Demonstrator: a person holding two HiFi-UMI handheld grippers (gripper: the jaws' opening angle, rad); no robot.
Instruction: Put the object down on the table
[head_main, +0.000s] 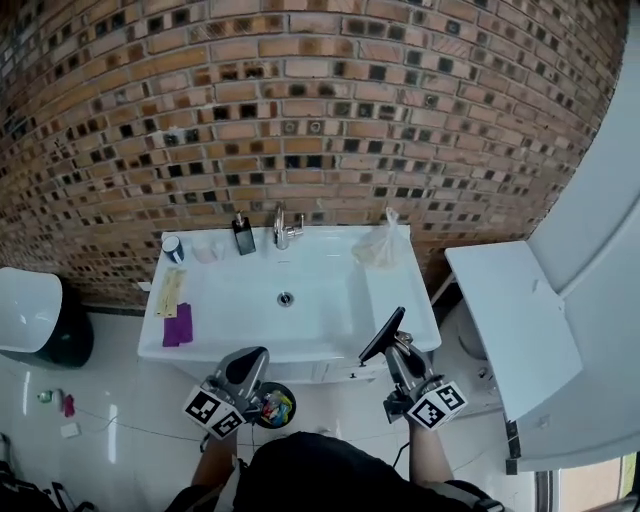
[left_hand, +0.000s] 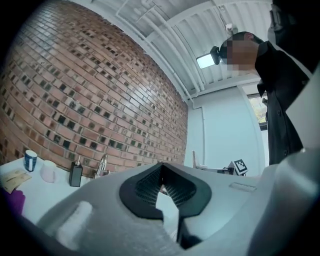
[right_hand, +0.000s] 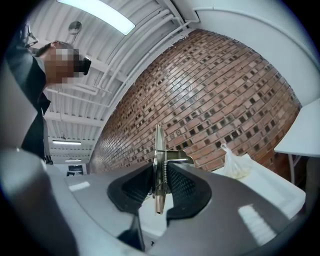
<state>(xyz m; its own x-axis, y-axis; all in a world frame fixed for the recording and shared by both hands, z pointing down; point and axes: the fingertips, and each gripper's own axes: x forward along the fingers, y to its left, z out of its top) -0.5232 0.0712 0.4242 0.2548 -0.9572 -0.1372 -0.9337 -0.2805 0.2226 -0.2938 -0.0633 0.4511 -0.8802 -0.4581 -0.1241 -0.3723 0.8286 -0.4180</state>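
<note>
My right gripper (head_main: 396, 347) is shut on a thin, flat dark board with a metal spring clip (head_main: 382, 335), held tilted over the front right corner of the white washstand top (head_main: 405, 290). In the right gripper view the board (right_hand: 159, 145) stands on edge between the ribbed pads, and the gripper (right_hand: 159, 175) points at the brick wall. My left gripper (head_main: 252, 357) hovers at the washstand's front edge, left of the right one. Its pads meet at the tips in the left gripper view (left_hand: 161, 171), with nothing between them.
On the washstand stand a tap (head_main: 283, 228), a black soap dispenser (head_main: 243, 235), a cup (head_main: 173, 248), a plastic bag (head_main: 381, 245) and purple items (head_main: 178, 325). A white bin (head_main: 25, 310) is at the left and a white slab (head_main: 520, 320) at the right. A small waste bin (head_main: 275, 405) sits below.
</note>
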